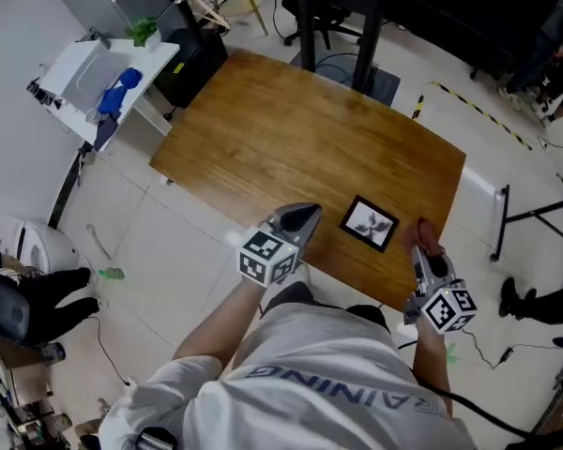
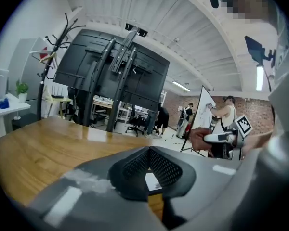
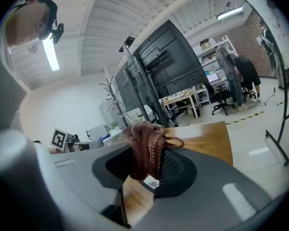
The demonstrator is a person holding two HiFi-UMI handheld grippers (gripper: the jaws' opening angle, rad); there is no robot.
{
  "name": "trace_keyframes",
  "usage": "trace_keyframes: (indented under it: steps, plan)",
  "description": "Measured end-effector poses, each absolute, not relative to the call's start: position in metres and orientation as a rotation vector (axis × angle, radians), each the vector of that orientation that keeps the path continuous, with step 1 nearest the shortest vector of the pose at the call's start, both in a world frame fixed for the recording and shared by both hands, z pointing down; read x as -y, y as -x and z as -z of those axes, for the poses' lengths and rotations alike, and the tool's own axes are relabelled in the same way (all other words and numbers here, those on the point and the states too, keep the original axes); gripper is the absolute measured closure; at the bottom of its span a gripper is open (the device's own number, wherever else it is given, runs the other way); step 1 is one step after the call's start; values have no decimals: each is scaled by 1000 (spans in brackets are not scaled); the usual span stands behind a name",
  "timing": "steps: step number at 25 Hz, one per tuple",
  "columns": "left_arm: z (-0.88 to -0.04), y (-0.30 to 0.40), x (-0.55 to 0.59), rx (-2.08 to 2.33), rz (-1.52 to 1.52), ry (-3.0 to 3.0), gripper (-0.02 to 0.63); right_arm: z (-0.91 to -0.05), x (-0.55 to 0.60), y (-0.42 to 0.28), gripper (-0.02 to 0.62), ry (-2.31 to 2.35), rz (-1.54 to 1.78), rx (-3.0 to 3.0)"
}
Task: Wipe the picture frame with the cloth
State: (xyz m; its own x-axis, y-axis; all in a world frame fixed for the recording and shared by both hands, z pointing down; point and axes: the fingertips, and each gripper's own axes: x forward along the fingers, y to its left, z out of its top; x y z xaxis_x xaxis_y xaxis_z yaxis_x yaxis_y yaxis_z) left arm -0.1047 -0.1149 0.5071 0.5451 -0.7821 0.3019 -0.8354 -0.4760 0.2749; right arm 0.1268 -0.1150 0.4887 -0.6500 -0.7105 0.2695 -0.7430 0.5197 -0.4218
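— Fingers on the left: what are they doing?
— My left gripper (image 1: pixel 303 217) hangs over the near edge of the wooden tabletop (image 1: pixel 291 129). Its fingers (image 2: pixel 135 165) are clenched together with nothing caught in them. Through the small gap beneath them I see a scrap of white and some wood.
— And the picture frame?
— The picture frame (image 1: pixel 370 223) lies flat on the tabletop just right of that gripper, close to the near edge. It has a black border, and its pale picture faces up. From the head view, neither gripper looks to be touching it.
— Then the right side?
— My right gripper (image 1: pixel 422 249) sits just past the frame's right corner, also at the tabletop's near edge. Its fingers (image 3: pixel 176 165) are grasping the cloth (image 3: pixel 147 143), a reddish-brown bunch that sticks up out of them. The cloth is beside the frame, not on it.
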Motion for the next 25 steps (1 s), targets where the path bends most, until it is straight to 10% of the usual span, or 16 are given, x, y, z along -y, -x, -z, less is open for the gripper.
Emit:
trace_keyframes:
  steps: [25]
  plan:
    - [-686,22,139,723,-683,-2358,599,-565,144,-102,477,-1453,-1125,2488]
